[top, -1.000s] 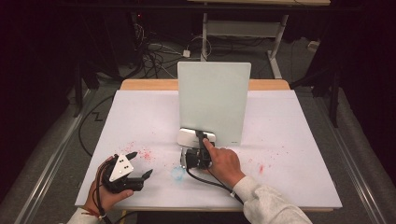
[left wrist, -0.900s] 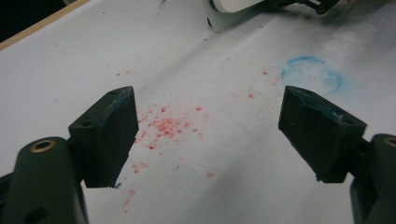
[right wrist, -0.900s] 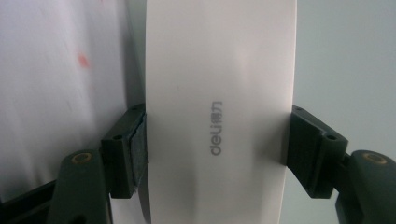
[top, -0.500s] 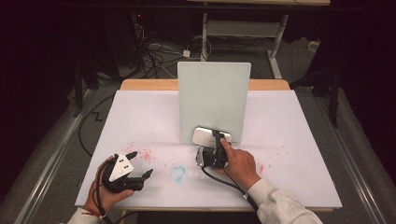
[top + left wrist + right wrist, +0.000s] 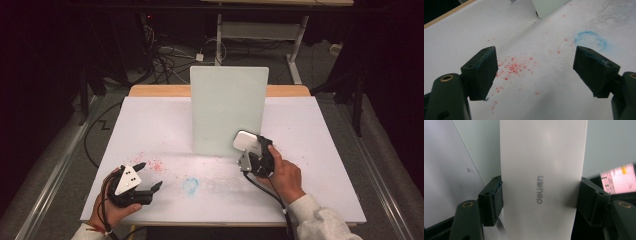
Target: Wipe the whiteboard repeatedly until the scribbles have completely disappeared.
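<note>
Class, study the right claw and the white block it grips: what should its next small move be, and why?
Probably bring the white eraser back down and left onto the blue ring mark and rub. The right claw is clamped on the eraser, raised beside the upright white board, while blue and red marks remain on the table. The left claw rests open.

Left tool (image 5: 149, 176) and right tool (image 5: 248, 148), each a black body with blocky black jaws, brass-ringed screw holes, a trailing black cable and a grey three-cornered top plate; a pale grey sleeve (image 5: 320, 222) and a red-stranded wristband (image 5: 95, 230).
</note>
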The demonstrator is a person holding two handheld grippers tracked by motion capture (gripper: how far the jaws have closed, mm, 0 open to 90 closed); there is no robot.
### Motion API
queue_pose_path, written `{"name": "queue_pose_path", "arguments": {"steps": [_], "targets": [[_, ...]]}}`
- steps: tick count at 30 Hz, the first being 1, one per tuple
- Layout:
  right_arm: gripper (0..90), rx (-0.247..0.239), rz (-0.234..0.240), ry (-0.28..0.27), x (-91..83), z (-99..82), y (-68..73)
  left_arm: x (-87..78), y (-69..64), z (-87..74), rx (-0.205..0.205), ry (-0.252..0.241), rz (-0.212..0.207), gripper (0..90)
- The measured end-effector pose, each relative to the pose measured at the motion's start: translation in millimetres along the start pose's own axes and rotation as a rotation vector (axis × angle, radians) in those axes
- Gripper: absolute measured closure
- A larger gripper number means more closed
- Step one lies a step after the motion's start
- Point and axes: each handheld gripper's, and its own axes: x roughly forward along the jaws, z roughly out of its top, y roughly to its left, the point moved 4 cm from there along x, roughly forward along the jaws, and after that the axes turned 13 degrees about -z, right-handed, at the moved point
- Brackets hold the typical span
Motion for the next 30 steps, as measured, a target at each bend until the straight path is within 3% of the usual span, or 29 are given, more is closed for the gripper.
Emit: {"name": "queue_pose_path", "arguments": {"steps": [2,6,12,13,16,18,21,26,30], "targets": [[31.0,0.023,0.001,0.011,0.9,-8.4,-3.9,0.7,-1.4,-0.1,-0.012,0.004,-0.007,19.3],[31.0,0.023,-0.002,0.015,0.6,-14.1,-5.1,1.7,-0.5,0.4,0.000,0.000,-0.005,19.3],[31.0,0.036,0.020,-0.020,0.1,-4.3,2.8,2.6,-1.9,-0.1,-0.012,0.004,-0.015,19.3],[31.0,0.034,0.024,-0.028,-0.3,-1.4,5.3,2.7,-1.4,0.9,0.004,0.002,-0.008,19.3],[31.0,0.010,0.045,-0.048,-1.6,4.8,11.5,3.0,-2.8,0.5,-0.011,0.003,-0.015,19.3],[31.0,0.006,0.054,-0.050,-1.7,5.7,12.9,3.2,-2.2,0.9,0.006,0.005,-0.010,19.3],[31.0,0.015,0.059,-0.035,-1.8,2.6,9.0,2.3,-2.4,0.1,-0.010,0.004,-0.016,19.3],[31.0,0.061,0.047,-0.015,-0.8,-4.9,1.6,1.7,-2.3,0.3,-0.010,0.000,-0.015,19.3],[31.0,0.111,0.064,-0.020,-1.0,-7.8,-6.4,2.1,-2.3,0.5,-0.008,-0.001,-0.017,19.3]]}}
